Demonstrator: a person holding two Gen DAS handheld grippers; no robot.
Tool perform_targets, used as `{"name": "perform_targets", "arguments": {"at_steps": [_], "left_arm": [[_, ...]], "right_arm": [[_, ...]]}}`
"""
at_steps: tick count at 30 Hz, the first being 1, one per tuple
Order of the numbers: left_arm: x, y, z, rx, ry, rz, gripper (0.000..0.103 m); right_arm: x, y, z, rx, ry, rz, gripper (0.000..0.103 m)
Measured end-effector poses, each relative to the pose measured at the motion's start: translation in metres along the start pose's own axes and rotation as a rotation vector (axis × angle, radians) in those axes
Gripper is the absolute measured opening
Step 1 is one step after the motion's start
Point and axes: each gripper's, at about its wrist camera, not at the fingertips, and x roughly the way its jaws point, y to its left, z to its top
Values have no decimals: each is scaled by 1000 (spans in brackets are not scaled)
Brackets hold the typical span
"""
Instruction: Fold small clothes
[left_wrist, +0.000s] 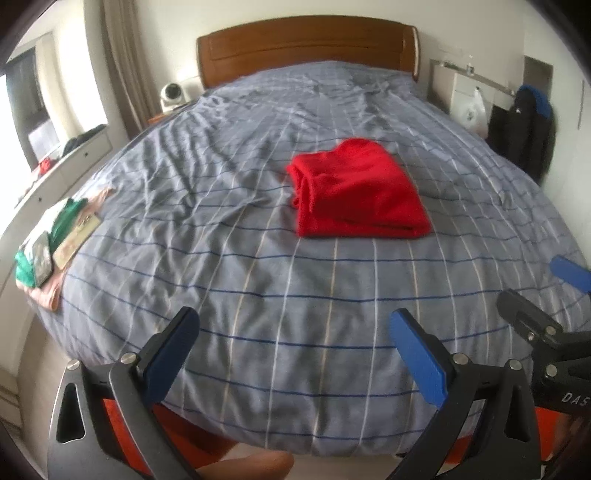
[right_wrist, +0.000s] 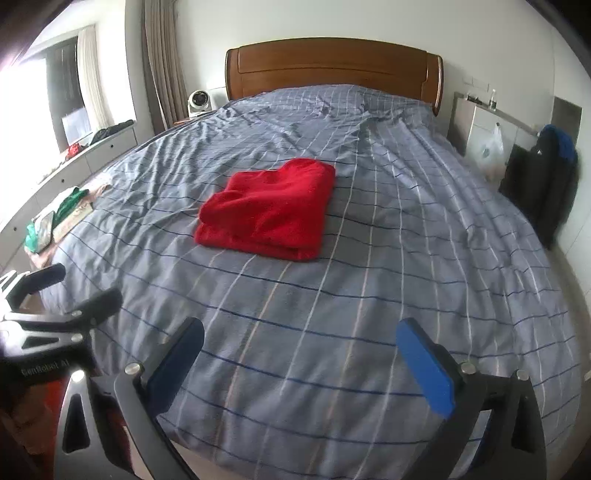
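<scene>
Mid-bed on checked duvet: folded red garment, well apart from both grippers. L gripper & R gripper near foot edge, jaws wide apart, nothing held.

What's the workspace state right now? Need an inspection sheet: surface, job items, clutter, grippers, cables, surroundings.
Surface: bed under a wrinkled blue-grey checked cover.
Job's things: red garment folded into a rough rectangle, lying mid-bed, clear of both grippers.
Clutter: pile of green and pink clothes at the bed's left edge, with a phone-like item on top.
Grippers: left gripper open, empty, over the near bed edge; right gripper open, empty, likewise.
Cables: nothing seen.
Surroundings: wooden headboard, small white fan on its left, curtains, window ledge with drawers, dark jacket hanging at right.
</scene>
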Motion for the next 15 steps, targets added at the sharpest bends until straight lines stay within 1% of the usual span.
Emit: {"name": "perform_targets", "arguments": {"at_steps": [2,7,12,15], "left_arm": [[1,1,0,-7,1,-11,103],[3,7,-1,-32,-18,44,103],[3,10,-4,-59,-32,39,103],[5,8,-5,-50,-30,48,103]], "right_arm": [[0,3,3,-11,1,-2,102],[9,5,-1,-14,24,-9,102],[12,6,-3,-15,32,-9,102],[12,8,-2,-18,28,-4,102]]}}
